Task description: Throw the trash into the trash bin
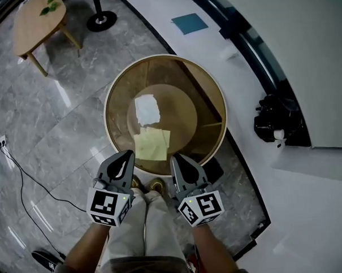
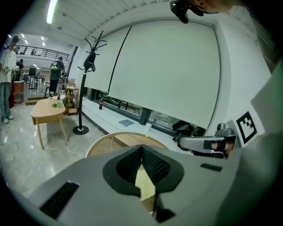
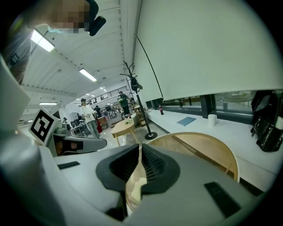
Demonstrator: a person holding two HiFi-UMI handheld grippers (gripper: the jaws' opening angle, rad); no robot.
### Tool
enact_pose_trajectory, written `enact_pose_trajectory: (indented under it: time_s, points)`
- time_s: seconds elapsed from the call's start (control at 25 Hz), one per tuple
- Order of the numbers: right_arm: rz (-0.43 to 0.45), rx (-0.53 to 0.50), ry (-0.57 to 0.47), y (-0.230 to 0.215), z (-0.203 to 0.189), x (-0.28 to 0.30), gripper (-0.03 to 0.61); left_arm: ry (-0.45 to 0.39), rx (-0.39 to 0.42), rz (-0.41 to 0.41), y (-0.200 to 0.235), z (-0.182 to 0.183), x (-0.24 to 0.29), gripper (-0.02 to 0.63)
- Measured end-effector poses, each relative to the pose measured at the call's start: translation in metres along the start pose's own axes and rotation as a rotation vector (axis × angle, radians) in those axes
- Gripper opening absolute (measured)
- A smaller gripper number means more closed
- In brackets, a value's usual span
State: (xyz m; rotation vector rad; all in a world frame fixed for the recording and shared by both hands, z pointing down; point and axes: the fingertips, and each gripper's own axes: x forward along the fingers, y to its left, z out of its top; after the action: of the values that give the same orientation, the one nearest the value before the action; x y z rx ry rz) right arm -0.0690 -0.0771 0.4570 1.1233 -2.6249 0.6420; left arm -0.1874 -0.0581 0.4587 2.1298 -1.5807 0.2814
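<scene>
So, both claws are pinched shut and empty. The left gripper (image 1: 125, 157) and right gripper (image 1: 178, 161) hover side by side over the round table's (image 1: 199, 102) near edge. The crumpled white paper (image 1: 147, 110) and yellow sheets (image 1: 151, 144) lie on the table, just past the tips.

A round table (image 1: 199, 101) with a pale rim and a brown see-through top stands in the middle of the picture on the shiny grey floor (image 1: 63, 126). On it lie a crumpled white paper (image 1: 147, 110) and, just below it, some flat yellow paper (image 1: 151, 144). A small wooden table (image 1: 36, 23) stands on the floor at the upper left.
</scene>
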Motion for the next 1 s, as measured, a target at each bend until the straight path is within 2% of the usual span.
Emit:
enact_pose_trajectory:
  time_s: [0.08, 0.16, 0.24, 0.36, 0.68, 1.0]
  points:
    - [-0.003, 0.019, 0.011, -0.003, -0.013, 0.004, 0.033, 0.009, -0.006, -0.003, 0.003, -0.009, 0.004, 0.018]
    - [0.008, 0.037, 0.028, -0.003, -0.024, 0.009, 0.125, 0.017, -0.012, -0.004, 0.006, -0.018, 0.008, 0.018]
    - [0.013, 0.041, 0.043, -0.004, -0.033, 0.013, 0.171, 0.024, -0.024, -0.005, 0.008, -0.025, 0.013, 0.018]
    - [0.016, 0.039, 0.064, -0.006, -0.042, 0.017, 0.274, 0.031, -0.038, -0.009, 0.008, -0.031, 0.016, 0.018]
    - [0.009, 0.049, 0.150, -0.014, -0.080, 0.046, 0.285, 0.083, -0.035, -0.035, 0.006, -0.049, 0.013, 0.018]
    - [-0.050, 0.069, 0.304, -0.039, -0.147, 0.080, 0.285, 0.100, -0.070, -0.044, 0.006, -0.058, 0.012, 0.018]
